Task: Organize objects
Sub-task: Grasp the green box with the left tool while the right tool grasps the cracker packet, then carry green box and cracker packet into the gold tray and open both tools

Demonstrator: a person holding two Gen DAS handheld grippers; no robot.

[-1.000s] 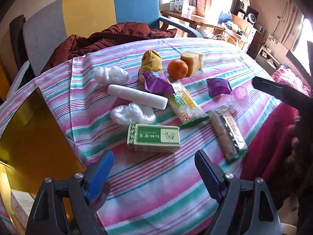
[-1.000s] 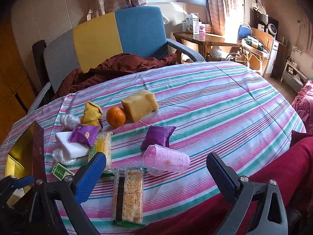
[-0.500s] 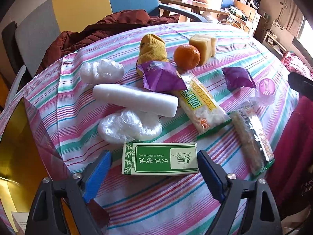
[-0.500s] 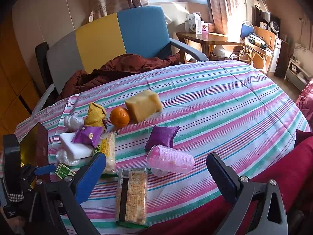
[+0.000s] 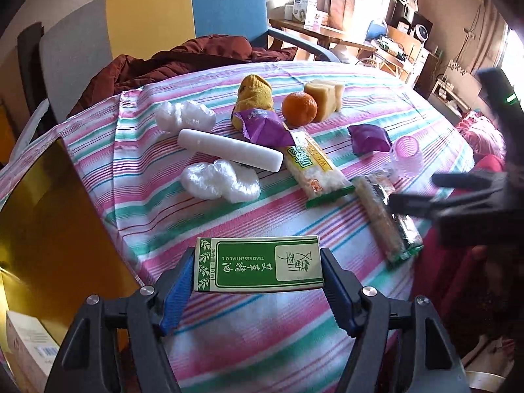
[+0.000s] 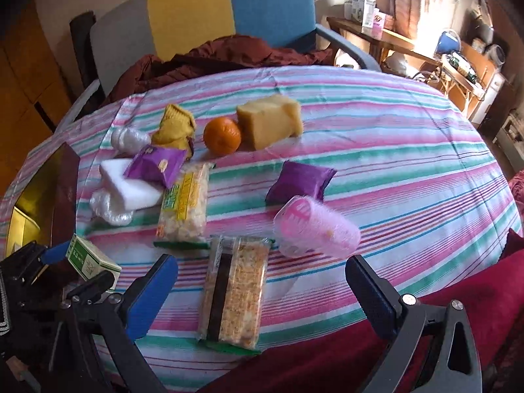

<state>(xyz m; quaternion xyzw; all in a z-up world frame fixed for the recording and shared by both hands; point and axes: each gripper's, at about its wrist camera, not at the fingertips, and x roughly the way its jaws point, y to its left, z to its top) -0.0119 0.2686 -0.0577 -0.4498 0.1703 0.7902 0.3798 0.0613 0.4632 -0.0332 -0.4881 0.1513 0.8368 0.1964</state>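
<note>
My left gripper (image 5: 258, 268) is shut on a green and white essential-oil box (image 5: 258, 267), gripped by its two short ends just above the striped tablecloth (image 5: 262, 327). The box also shows in the right wrist view (image 6: 90, 258), between the left gripper's fingers. My right gripper (image 6: 262, 281) is open and empty, over a long cracker packet (image 6: 234, 293). A gold open box (image 5: 42, 229) stands at the left. On the cloth lie a white cylinder (image 5: 229, 149), purple packets (image 5: 262, 127), an orange (image 5: 299, 106), and a pink hair roller (image 6: 314, 229).
A yellow cloth (image 5: 253, 93), a yellow sponge (image 6: 270, 119), two clear plastic wads (image 5: 219, 185), and a rice-cracker packet (image 5: 312, 170) lie mid-table. A chair (image 5: 183, 9) with a maroon jacket stands behind. The table edge drops to red fabric (image 6: 425, 344) at the front right.
My left gripper moved forward around the green box, closed on its ends and lifted it slightly. My right gripper moved forward and down toward the long cracker packet, still open.
</note>
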